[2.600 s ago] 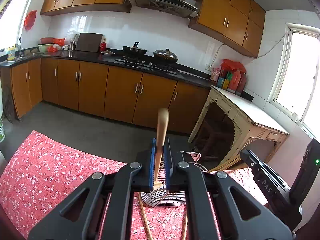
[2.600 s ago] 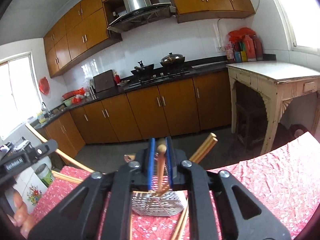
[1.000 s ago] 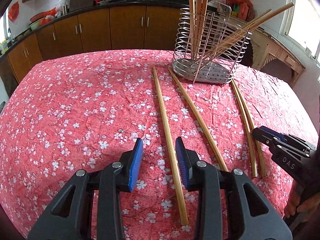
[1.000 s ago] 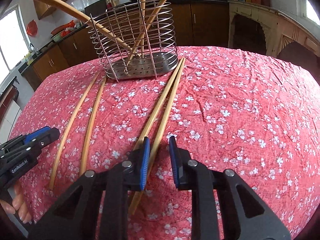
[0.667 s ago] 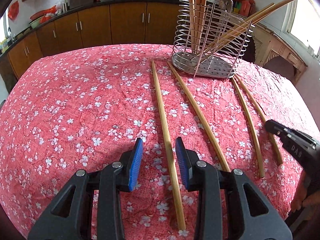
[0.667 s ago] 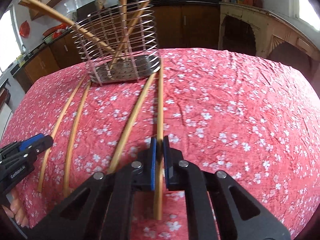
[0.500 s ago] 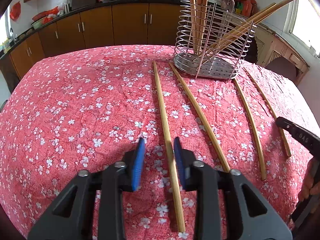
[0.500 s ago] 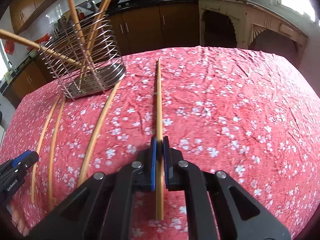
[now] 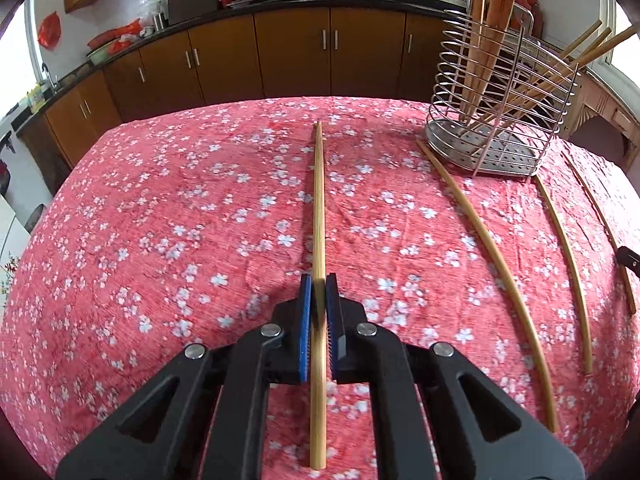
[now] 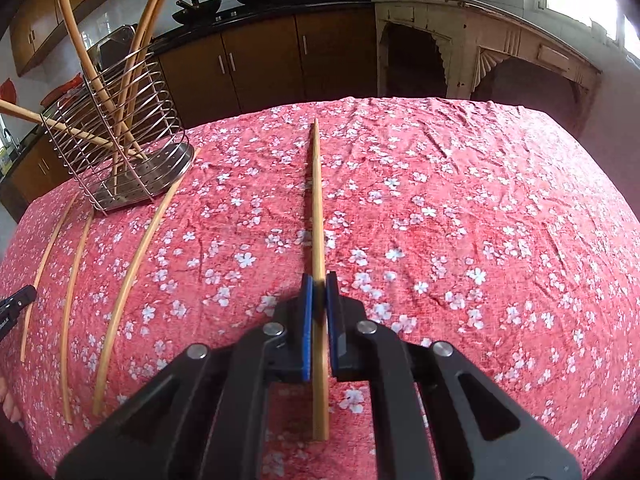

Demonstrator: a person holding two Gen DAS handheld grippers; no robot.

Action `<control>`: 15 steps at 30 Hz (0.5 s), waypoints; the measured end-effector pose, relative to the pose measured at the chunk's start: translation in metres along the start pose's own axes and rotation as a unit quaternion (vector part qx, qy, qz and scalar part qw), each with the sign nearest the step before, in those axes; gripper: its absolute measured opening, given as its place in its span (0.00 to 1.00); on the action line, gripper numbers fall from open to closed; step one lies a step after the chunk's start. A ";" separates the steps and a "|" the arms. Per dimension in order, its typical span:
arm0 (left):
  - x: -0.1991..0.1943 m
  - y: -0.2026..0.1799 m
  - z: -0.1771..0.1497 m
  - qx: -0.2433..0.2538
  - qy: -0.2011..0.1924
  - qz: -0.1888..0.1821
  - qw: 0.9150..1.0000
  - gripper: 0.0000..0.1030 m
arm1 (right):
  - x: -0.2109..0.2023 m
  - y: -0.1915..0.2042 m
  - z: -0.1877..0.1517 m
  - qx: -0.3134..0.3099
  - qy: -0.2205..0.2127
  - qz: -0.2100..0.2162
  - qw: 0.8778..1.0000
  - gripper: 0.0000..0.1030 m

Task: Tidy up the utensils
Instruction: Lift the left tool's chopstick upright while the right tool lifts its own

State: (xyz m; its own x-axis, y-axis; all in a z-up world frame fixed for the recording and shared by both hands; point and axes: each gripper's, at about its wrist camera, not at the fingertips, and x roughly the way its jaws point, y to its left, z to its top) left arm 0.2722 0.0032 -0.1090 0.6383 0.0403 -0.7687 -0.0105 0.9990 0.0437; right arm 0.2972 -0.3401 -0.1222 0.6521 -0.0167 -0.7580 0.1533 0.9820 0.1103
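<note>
Both tongs are pinched shut on chopsticks: the left gripper [image 9: 318, 308] on one long pale bamboo chopstick [image 9: 319, 208], the right gripper [image 10: 318, 304] on another bamboo chopstick [image 10: 317, 200]. Each lies on the red floral tablecloth [image 9: 160, 240], long axis running 6 to 12 o'clock, tip at 12. Lift level, then tip upright over the wire chrome utensil basket [image 9: 500, 120] at 2 o'clock.

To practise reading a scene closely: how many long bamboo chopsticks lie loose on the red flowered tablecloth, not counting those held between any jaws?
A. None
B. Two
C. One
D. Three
B: the left wrist view shows two loose long bamboo chopsticks on the red flowered tablecloth; a third sits between the left gripper jaws, a fourth in the right gripper.
</note>
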 end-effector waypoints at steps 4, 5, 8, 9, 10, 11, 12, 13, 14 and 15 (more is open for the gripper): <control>0.001 0.003 0.002 -0.005 0.000 -0.007 1.000 0.08 | 0.000 -0.001 0.000 -0.001 0.001 -0.002 1.000 0.08; 0.001 0.004 0.002 -0.009 0.000 -0.012 1.000 0.08 | 0.000 0.000 0.000 -0.001 0.001 -0.001 1.000 0.08; -0.002 0.008 0.000 -0.022 -0.001 -0.027 0.999 0.08 | 0.000 0.000 -0.001 0.003 0.000 0.004 1.000 0.08; -0.002 0.012 0.000 -0.028 -0.002 -0.035 0.999 0.08 | -0.001 -0.001 -0.002 0.005 0.000 0.006 1.000 0.08; -0.004 0.020 -0.003 -0.033 -0.002 -0.041 0.999 0.08 | -0.002 -0.001 -0.003 0.008 0.000 0.009 1.000 0.08; -0.005 0.024 -0.003 -0.041 -0.002 -0.050 0.998 0.08 | -0.002 -0.003 -0.003 0.010 0.000 0.011 1.000 0.08; -0.003 0.031 -0.003 -0.048 -0.003 -0.059 0.997 0.08 | -0.002 -0.004 -0.003 0.012 0.000 0.013 1.000 0.08; -0.003 0.035 -0.004 -0.054 -0.003 -0.067 0.996 0.08 | -0.003 -0.004 -0.003 0.012 0.000 0.014 1.000 0.08; -0.004 0.040 -0.005 -0.063 -0.004 -0.077 0.995 0.08 | -0.003 -0.003 -0.003 0.012 -0.001 0.013 1.000 0.08; -0.004 0.043 -0.005 -0.068 -0.005 -0.083 0.994 0.08 | -0.003 -0.003 -0.003 0.012 -0.001 0.013 1.000 0.08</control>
State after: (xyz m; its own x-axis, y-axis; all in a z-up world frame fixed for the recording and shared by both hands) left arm 0.2647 0.0465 -0.1072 0.6469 -0.1248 -0.7523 -0.0086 0.9853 -0.1708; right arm 0.2925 -0.3427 -0.1225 0.6567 0.0078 -0.7541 0.1541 0.9775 0.1443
